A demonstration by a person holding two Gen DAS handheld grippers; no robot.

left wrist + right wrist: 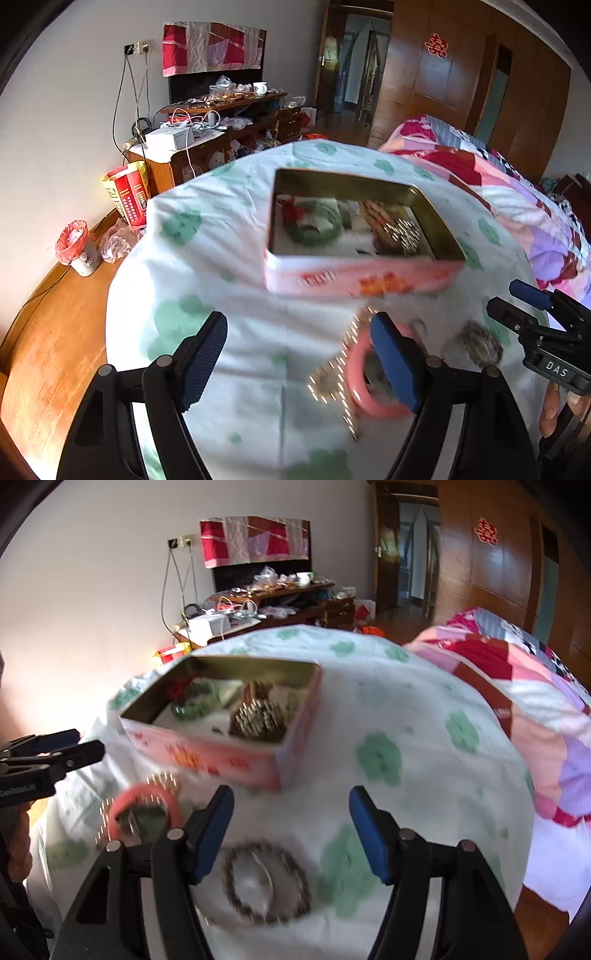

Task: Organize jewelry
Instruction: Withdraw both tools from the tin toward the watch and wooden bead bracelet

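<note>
My pink rectangular tin box [354,273] of jewelry sits mid-frame on the white green-flowered cloth [229,354]. Below it lie a pink bangle [360,384] over a glittery chain [332,373] and a dark beaded bracelet [266,880]. My left gripper [299,363] and right gripper [291,836] both show wide, empty jaws. A patchwork quilt [517,686] crowds the right edge.

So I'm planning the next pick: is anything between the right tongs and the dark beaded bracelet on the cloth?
Nothing visible: the right tongs are open, and the dark beaded bracelet lies uncovered on the white floral cloth between their pads.
</note>
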